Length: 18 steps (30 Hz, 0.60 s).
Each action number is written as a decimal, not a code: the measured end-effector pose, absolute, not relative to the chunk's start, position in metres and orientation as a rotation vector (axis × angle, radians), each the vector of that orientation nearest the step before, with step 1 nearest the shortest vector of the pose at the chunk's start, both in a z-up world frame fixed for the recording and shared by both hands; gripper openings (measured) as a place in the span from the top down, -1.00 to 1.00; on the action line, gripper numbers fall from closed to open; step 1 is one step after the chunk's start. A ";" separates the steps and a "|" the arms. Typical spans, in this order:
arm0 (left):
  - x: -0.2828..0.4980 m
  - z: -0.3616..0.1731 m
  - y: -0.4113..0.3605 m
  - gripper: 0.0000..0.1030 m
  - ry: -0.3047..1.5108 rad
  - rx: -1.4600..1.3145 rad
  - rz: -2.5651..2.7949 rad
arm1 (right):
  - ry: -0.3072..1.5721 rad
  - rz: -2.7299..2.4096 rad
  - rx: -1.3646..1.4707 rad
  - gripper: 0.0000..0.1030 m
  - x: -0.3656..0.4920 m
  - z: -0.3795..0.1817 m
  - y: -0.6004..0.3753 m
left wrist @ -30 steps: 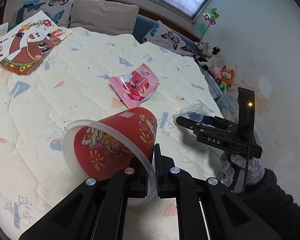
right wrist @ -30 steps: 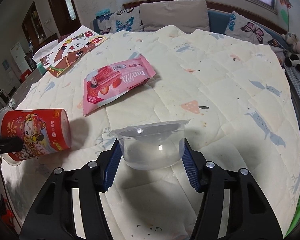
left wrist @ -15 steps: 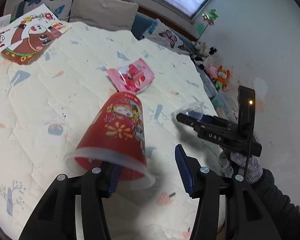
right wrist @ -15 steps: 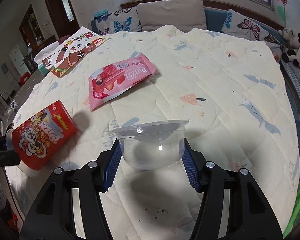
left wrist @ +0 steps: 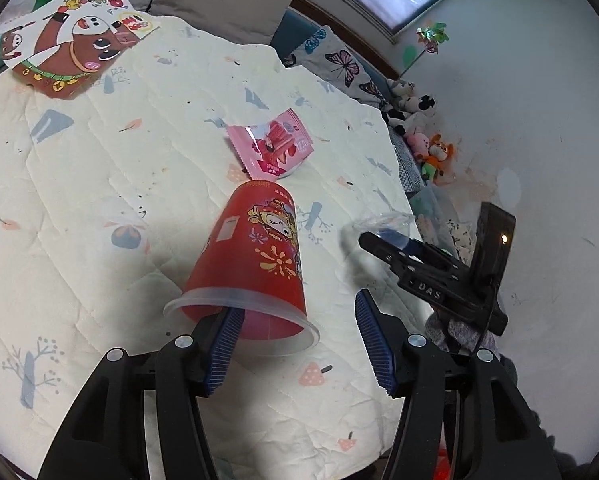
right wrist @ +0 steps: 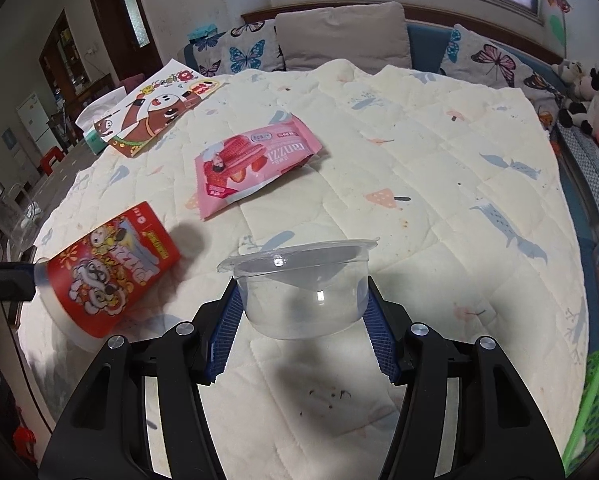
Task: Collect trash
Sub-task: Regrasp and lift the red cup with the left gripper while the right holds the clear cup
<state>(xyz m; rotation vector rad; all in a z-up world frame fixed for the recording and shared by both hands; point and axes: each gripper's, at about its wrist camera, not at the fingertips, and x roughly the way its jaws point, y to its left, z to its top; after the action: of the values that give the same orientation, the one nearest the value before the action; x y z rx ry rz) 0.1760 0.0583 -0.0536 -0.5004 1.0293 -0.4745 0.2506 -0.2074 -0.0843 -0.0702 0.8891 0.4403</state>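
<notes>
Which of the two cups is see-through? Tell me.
The clear plastic cup, clamped upright in the right gripper. The other, the red cartoon-printed cup, is opaque and lies tipped over on the quilt.

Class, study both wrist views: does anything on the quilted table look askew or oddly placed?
Yes. The red cup is tipped over, mouth toward the left tongs, whose jaws are opening with one finger inside its rim. The pink snack wrapper lies loose on the quilt.
</notes>
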 end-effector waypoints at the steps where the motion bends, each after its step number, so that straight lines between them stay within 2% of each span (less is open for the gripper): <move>1: 0.176 -0.052 0.060 -0.07 1.035 -0.516 -0.479 | 0.886 0.438 -0.073 -0.14 0.248 -0.082 -0.208; 9: 0.164 -0.035 0.070 -0.07 1.016 -0.533 -0.494 | 0.884 0.418 -0.084 -0.14 0.234 -0.072 -0.210; 12: 0.160 -0.030 0.072 -0.21 1.009 -0.519 -0.515 | 0.880 0.406 -0.086 -0.14 0.229 -0.069 -0.210; 16: 0.161 -0.024 0.077 -0.23 1.006 -0.491 -0.518 | 0.875 0.396 -0.072 -0.14 0.224 -0.068 -0.214; 18: 0.164 -0.020 0.079 -0.30 1.002 -0.488 -0.511 | 0.872 0.393 -0.069 -0.14 0.222 -0.067 -0.216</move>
<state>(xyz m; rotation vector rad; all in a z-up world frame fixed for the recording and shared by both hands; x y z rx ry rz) 0.1639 0.0790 -0.0199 -0.4882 1.0020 -0.5110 0.2224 -0.2164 -0.0668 -0.0686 0.8721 0.3931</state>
